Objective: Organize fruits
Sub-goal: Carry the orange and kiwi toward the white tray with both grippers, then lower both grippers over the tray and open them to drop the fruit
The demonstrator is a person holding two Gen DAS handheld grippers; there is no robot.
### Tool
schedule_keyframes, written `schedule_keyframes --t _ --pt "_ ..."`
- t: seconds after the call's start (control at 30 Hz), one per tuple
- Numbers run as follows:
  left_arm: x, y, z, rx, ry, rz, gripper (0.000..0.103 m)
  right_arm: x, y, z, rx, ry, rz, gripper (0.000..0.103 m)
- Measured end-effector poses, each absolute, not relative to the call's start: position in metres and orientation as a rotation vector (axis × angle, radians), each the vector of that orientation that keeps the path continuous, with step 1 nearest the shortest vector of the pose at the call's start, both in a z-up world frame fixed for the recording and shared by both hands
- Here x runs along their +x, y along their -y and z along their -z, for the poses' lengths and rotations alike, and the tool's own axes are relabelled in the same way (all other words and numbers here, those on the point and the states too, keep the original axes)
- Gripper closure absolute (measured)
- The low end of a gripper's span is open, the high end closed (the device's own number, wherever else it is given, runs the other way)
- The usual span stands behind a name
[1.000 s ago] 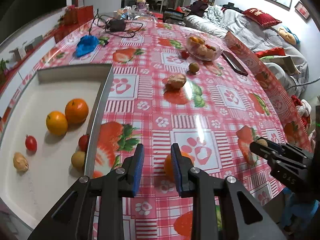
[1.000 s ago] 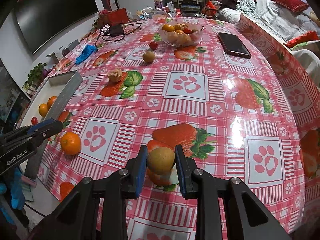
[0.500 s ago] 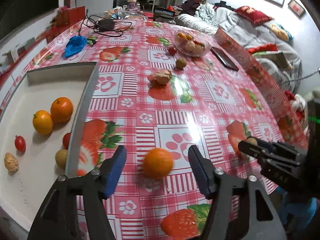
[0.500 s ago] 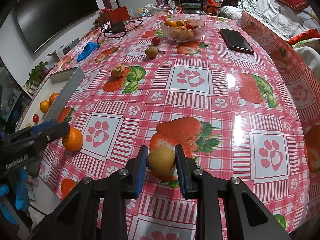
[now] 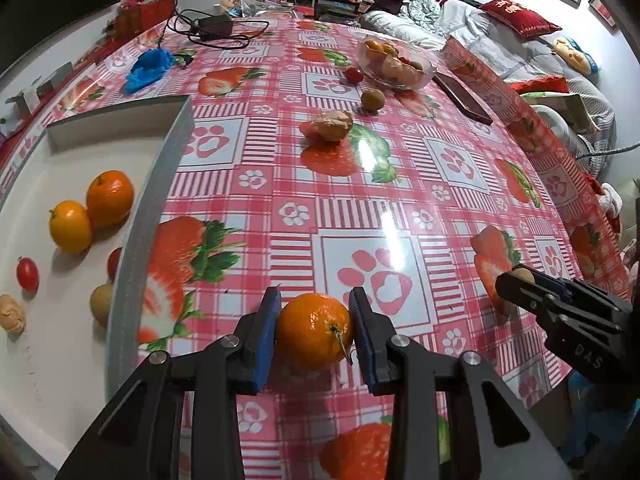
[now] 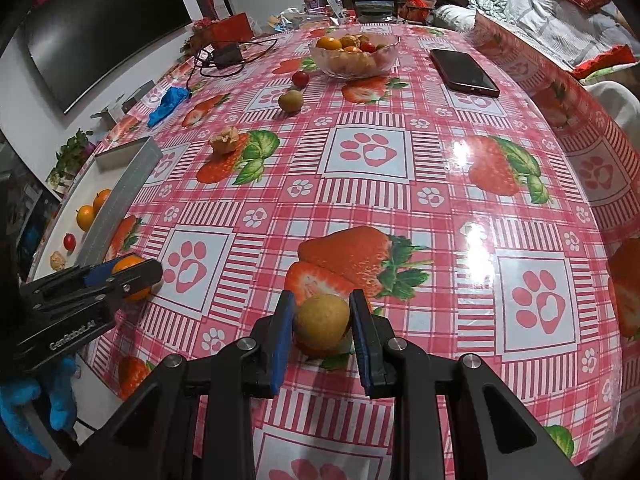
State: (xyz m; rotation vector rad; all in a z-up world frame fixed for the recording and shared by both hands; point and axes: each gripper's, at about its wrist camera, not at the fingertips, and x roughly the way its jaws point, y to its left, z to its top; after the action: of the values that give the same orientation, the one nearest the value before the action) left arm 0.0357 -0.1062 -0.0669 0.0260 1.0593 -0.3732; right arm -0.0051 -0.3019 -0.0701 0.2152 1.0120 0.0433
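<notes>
An orange [image 5: 314, 332] with a short stem sits on the strawberry-print tablecloth near the table's front edge. My left gripper [image 5: 314, 300] has its jaws closing, and the blue pads press the orange's two sides. Its fingers also show at the left of the right wrist view, the left gripper [image 6: 120, 276]. My right gripper [image 6: 322, 300] is shut on a small yellow-brown fruit [image 6: 322, 322] and holds it just over the cloth. A white tray [image 5: 48, 360] to the left holds two oranges [image 5: 110, 198], cherry tomatoes [image 5: 27, 274] and other small fruits.
Farther back on the table lie a wrinkled tan fruit [image 5: 330, 126], a brown fruit [image 5: 373, 99] and a cherry tomato [image 5: 353, 75]. Behind them are a glass bowl [image 5: 394, 64] of fruit, a phone [image 6: 464, 72], a blue cloth [image 5: 148, 68] and a charger with cable [image 5: 212, 28].
The left jaws opened wide, came around the orange, and have closed onto it. The right gripper kept still with the yellow-brown fruit in its grip.
</notes>
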Motion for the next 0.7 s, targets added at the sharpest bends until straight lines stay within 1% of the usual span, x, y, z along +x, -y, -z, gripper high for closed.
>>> schedule_keyframes --t 0.43,0.7 --pt "0.034 0.072 0.019 -0.014 -0.963 0.367 0.065 0.010 0.268 0.050 0.147 -0.995 -0.105 0.074" --pt "0.039 0.040 0.003 -0.032 -0.933 0.330 0.065 0.024 0.236 0.033 0.114 -0.981 -0.169 0.074"
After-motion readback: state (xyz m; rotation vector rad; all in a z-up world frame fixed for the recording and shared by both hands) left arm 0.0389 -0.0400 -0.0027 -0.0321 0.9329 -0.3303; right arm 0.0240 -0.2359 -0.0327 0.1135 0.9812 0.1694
